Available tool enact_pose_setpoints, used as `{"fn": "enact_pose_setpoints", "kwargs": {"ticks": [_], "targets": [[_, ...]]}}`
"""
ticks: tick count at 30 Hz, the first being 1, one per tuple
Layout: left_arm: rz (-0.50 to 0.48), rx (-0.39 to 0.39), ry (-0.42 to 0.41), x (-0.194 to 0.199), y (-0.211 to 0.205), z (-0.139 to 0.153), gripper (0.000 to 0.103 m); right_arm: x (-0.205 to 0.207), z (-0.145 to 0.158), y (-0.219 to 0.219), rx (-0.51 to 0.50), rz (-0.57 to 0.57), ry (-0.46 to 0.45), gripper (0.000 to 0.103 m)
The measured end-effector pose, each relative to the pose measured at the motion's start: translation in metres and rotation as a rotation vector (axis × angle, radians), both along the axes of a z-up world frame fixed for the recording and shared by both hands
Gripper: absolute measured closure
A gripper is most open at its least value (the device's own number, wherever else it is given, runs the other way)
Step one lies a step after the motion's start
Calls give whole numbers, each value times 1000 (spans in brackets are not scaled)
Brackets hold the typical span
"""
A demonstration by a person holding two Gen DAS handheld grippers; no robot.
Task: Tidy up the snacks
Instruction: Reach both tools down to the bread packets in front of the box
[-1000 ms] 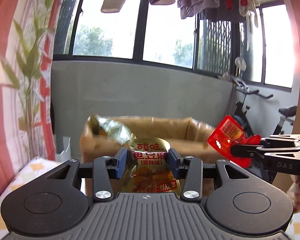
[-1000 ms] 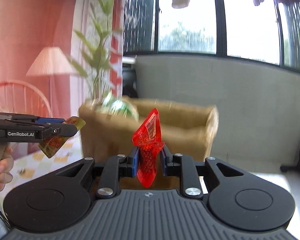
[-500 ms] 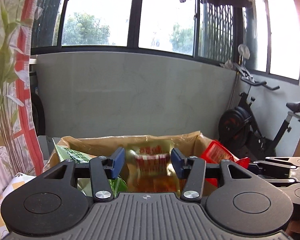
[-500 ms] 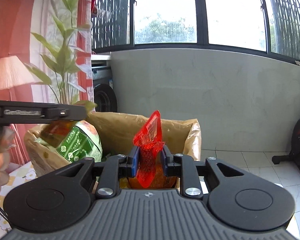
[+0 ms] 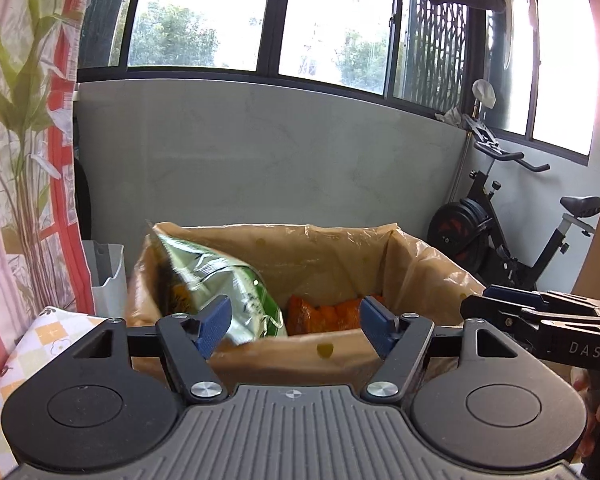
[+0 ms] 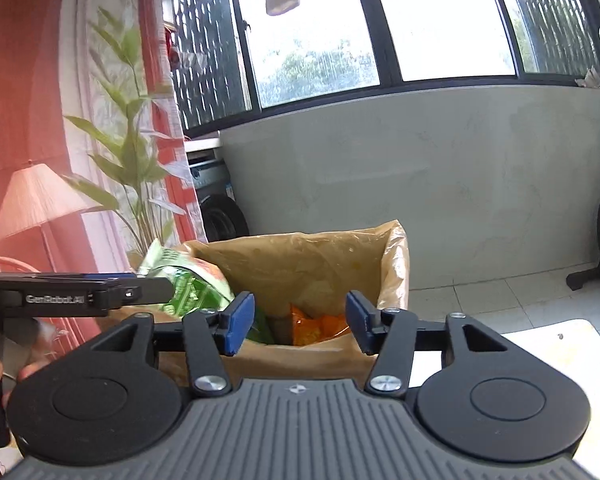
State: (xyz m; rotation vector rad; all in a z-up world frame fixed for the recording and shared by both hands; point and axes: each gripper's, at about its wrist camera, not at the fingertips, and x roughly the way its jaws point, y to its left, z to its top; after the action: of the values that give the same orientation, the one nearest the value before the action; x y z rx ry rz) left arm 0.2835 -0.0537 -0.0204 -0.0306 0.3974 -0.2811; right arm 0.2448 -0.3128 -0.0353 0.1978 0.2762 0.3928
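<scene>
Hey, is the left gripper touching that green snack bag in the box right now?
Cannot tell. In the left wrist view the left gripper stands open and its left finger overlaps the green snack bag; no gap or contact shows plainly.

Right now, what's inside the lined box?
Inside the lined box: a green snack bag leaning at the left and an orange packet lower down. The near wall covers the bottom, so anything else there is hidden.

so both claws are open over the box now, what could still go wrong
The green snack bag stands tilted against the lined box, its top above the rim; it might tip out if bumped. The left claw and right claw hang close together and could collide when pulling back.
</scene>
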Motion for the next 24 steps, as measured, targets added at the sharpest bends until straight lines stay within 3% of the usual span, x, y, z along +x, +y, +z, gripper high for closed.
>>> {"fn": "enact_pose_setpoints", "kwargs": {"ticks": [8, 13, 18, 24], "targets": [[-18, -28, 26, -43, 32, -9, 31, -38, -14, 4, 6, -6, -26, 45], [-23, -26, 85, -65, 40, -48, 31, -57, -38, 6, 21, -24, 7, 45], [17, 14, 89, -82, 39, -86, 31, -66, -64, 12, 22, -12, 60, 45], [35, -24, 180, -83, 34, -124, 32, -66, -97, 28, -29, 21, 137, 45]]}}
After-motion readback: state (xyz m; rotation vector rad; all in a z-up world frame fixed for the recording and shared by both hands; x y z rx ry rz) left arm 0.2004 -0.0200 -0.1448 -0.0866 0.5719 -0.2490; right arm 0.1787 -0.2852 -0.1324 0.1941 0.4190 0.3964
